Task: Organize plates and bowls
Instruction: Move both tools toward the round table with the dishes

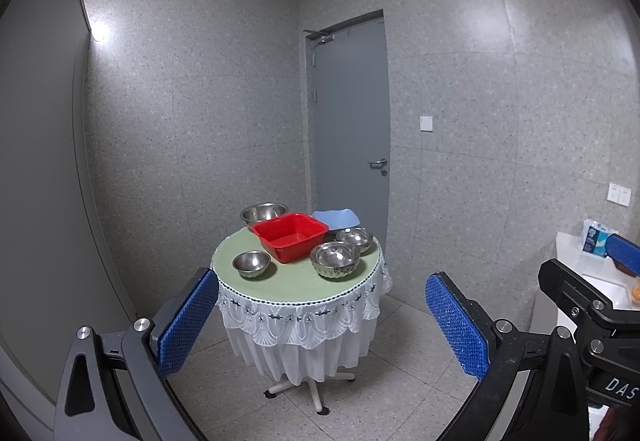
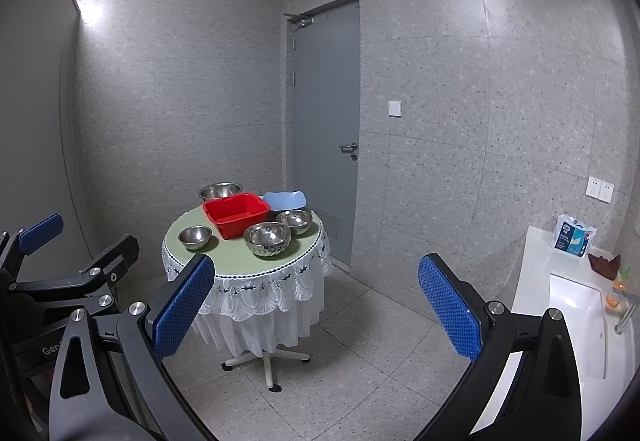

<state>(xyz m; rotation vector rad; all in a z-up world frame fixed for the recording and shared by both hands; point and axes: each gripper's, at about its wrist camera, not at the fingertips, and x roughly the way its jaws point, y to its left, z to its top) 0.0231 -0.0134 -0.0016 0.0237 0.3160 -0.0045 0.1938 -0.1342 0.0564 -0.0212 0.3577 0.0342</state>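
Hovering well short of the round green-topped table with white lace skirt (image 1: 298,283), the left gripper (image 1: 320,321) and right gripper (image 2: 316,309) both point at it, blue-padded jaws spread wide and empty. On it, the square red plastic basin (image 1: 291,235) sits centrally, a corner toward the cameras, partly hiding the large steel bowl (image 1: 263,211) and pale blue wavy-edged plate (image 1: 338,219) behind it. Nearer than the basin stand the small steel bowl (image 1: 251,263), the stacked steel bowls (image 1: 335,259) and another steel bowl (image 1: 355,237).

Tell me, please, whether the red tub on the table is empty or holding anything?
Empty: the red tub shows bare red floor inside in both wrist views.
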